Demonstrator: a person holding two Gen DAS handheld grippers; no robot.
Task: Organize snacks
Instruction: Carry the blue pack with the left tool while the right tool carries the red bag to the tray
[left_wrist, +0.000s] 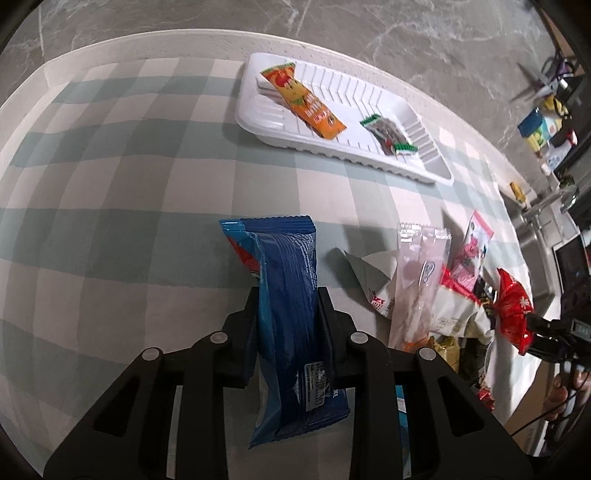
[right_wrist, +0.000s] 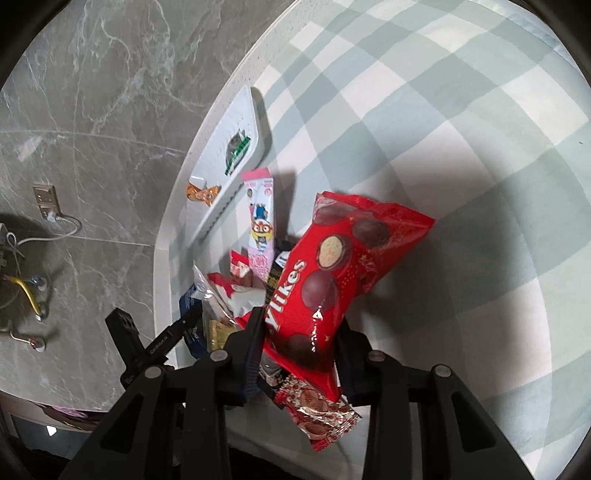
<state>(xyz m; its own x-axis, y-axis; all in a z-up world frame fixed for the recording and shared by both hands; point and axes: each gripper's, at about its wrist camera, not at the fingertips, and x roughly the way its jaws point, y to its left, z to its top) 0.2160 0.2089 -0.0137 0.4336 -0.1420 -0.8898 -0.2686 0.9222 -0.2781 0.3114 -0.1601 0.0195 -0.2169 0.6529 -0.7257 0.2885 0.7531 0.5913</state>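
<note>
- Done so far: white tray (left_wrist: 258, 122) at the far side of the bench (left_wrist: 110, 184) holds two snacks, an orange packet (left_wrist: 306, 101) toward its left end and a small green-edged packet (left_wrist: 389, 134) toward its right; the rest of the tray is bare.
- In hand: left gripper (left_wrist: 288, 306) has its jaws clamped on a blue snack pack (left_wrist: 291, 295), lifted off the checked cloth and pointing toward the tray.
- Right gripper (right_wrist: 299, 332) has its jaws clamped on a red chocolate-ball bag (right_wrist: 332, 266), also off the cloth (the tray is far left in this view).
- Left to do: a pile of loose snacks (left_wrist: 436, 295) sits on the near right of the bench, including a clear-wrapped pack (left_wrist: 413, 280), a pink cartoon packet (right_wrist: 260, 225) and a red-and-white heart-print packet (right_wrist: 317, 413) under the right jaws.
- Judgement: early-to-middle stage; two placed, two being carried, several more unsorted.
</note>
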